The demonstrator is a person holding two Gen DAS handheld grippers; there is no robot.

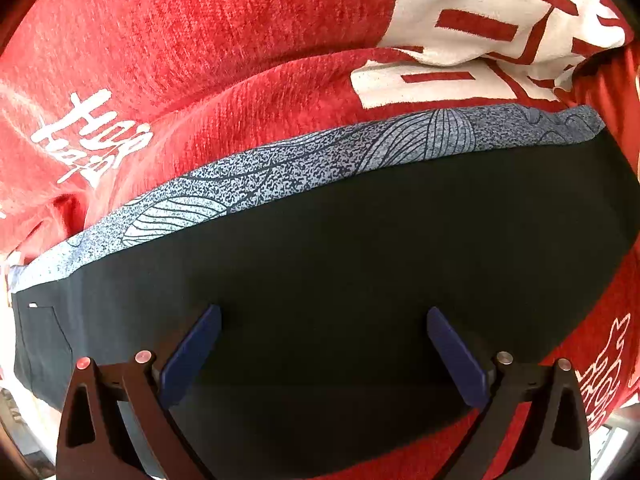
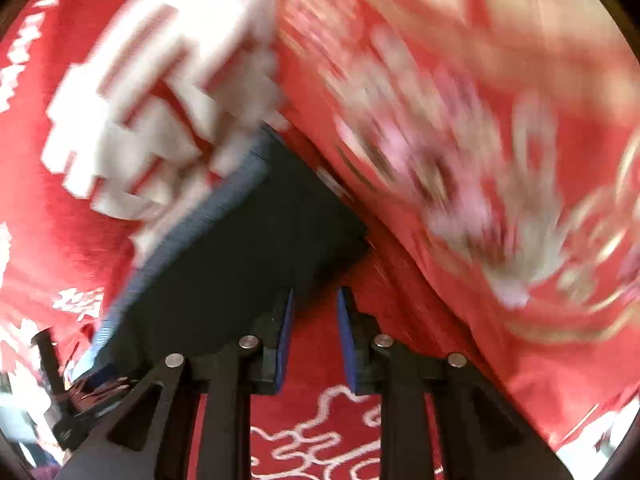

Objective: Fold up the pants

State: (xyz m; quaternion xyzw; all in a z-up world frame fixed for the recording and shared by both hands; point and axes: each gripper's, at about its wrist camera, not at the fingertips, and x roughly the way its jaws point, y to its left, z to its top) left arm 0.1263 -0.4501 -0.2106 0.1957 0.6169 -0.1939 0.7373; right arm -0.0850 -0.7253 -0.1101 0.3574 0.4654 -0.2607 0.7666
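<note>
**Left wrist view: open jaws over folded dark pants on a red printed blanket**

Left wrist view. The left hand-held gripper [image 1: 324, 352] points down at the pants [image 1: 360, 248], its two blue pads spread wide with nothing between them; whether the tips touch the cloth cannot be told. The pants lie flat as a dark slab. Along their far edge runs a speckled blue-grey band [image 1: 304, 168] with a line pattern. A small pocket outline shows at the left end. All round lies a red blanket [image 1: 200, 40] with white lettering, rumpled into a ridge just beyond the band. Bare blanket shows to the right of the pants and near the right finger.

Right wrist view. The picture is strongly blurred. The right hand-held gripper [image 2: 315, 336] stands with its blue pads only a narrow gap apart, and nothing is gripped: red blanket shows through the gap. A corner of the pants [image 2: 240, 264] lies just left of the left pad, its banded edge running up to the left. To the right, a raised fold of blanket with a pale pattern rises close beside the pants' corner.
</note>
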